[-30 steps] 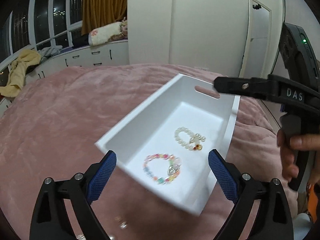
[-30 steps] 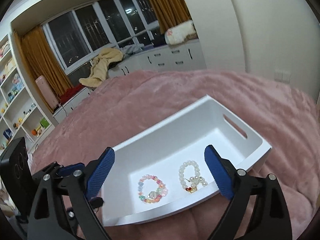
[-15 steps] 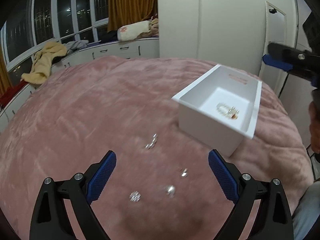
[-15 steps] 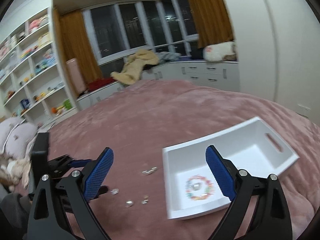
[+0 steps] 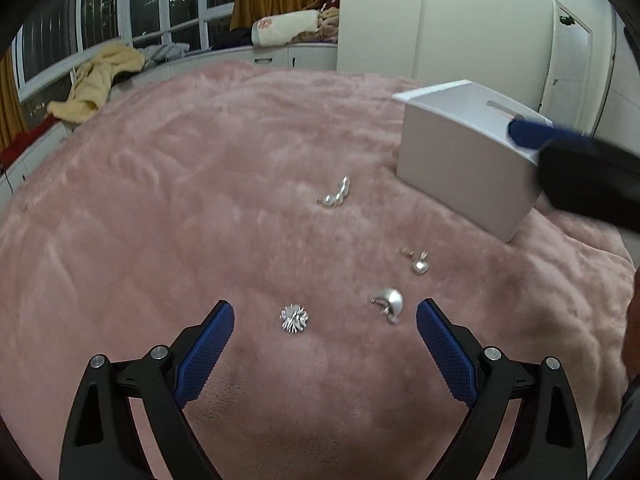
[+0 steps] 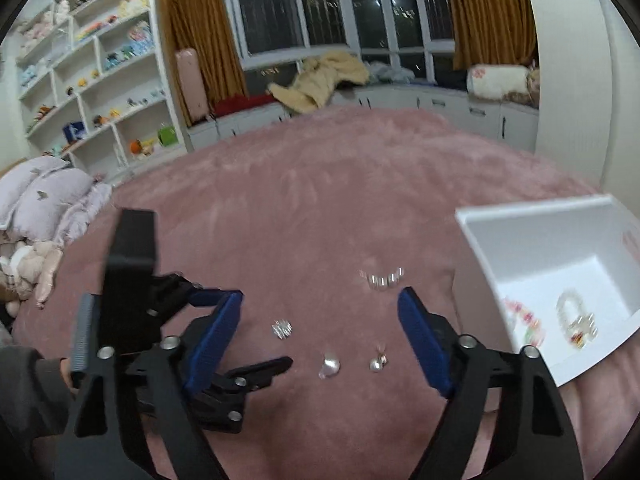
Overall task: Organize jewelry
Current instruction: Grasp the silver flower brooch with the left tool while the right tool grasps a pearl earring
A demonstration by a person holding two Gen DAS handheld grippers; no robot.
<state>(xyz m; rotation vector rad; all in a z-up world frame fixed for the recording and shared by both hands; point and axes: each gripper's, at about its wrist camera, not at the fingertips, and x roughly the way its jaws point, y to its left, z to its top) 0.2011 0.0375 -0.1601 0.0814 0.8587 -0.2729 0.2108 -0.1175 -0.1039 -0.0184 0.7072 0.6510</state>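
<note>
We are over the fuzzy pink bedspread [image 5: 200,200] with four small silver pieces still loose on it: a spiky starburst earring [image 5: 294,318], a curved matte silver shell-shaped piece [image 5: 389,302], a little heart-shaped stud [image 5: 419,266] and, farther off, a short cluster of silver beads [image 5: 335,195]. The white open-top tray [image 6: 532,248] sits to the right, already holding a pastel bead bracelet [image 6: 524,322] and a pearl bracelet [image 6: 576,320].

Our left gripper [image 5: 325,334] has its blue pads spread wide and empty, the starburst and the shell piece lying just beyond its tips. Our right gripper [image 6: 320,332] is closing — nothing is between its pads, only the loose pieces on the fabric ahead.

To do this well, we would choose one piece per gripper, centre it between the pads, and come down steeply so the tips part the pile rather than push the piece aside — then pinch gently.
</note>
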